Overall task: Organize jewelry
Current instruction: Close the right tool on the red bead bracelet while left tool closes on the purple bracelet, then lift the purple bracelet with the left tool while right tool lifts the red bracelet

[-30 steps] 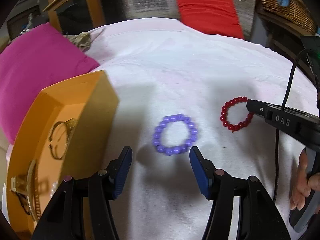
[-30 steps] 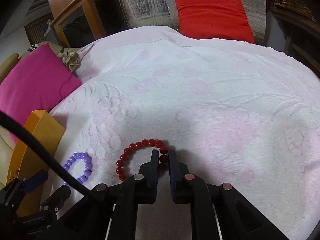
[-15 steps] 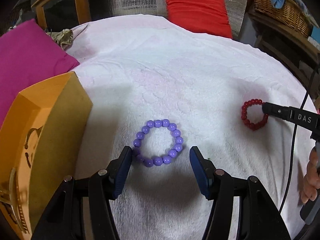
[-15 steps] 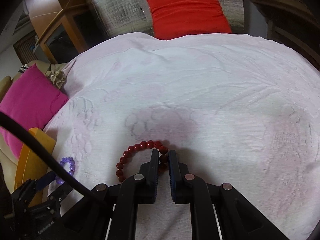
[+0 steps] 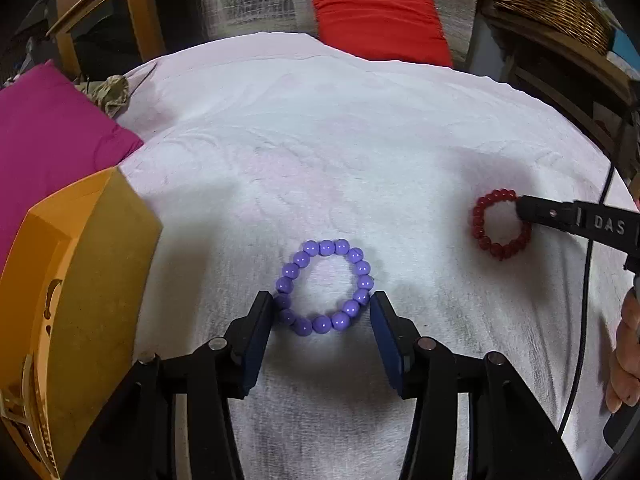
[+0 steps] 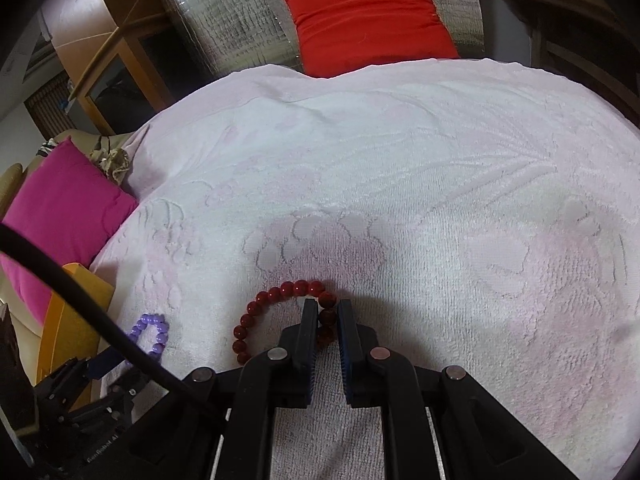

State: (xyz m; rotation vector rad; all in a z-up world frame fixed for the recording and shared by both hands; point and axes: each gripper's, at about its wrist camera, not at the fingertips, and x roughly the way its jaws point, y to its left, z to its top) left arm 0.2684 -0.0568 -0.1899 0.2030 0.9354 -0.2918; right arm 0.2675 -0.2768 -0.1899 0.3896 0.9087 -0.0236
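A purple bead bracelet (image 5: pixel 326 247) lies flat on the white towel (image 5: pixel 320 140). My left gripper (image 5: pixel 322 308) straddles its near half. The jaws are closing, with one finger beside each flank, and the ring keeps its round shape. To the right lies a red bead bracelet (image 5: pixel 478 220). My right gripper (image 6: pixel 323 312) is shut on the red bracelet (image 6: pixel 280 291), with a few beads pinched between its pads. In the left wrist view the right gripper (image 5: pixel 524 210) reaches in from the right. The purple bracelet (image 6: pixel 150 320) also shows at lower left in the right wrist view.
An open orange jewelry box (image 5: pixel 92 280) with gold pieces inside stands at the towel's left edge. A magenta cushion (image 5: pixel 48 140) lies behind it and a red cushion (image 5: pixel 376 16) at the far side. A wicker basket (image 5: pixel 552 0) sits back right. A person's hand (image 5: pixel 628 360) and a cable (image 5: pixel 584 300) are at the right.
The left gripper has come down over the purple bracelet, and its fingers have narrowed to flank it. The right gripper, holding the red bracelet, has shifted right, away from the purple one.
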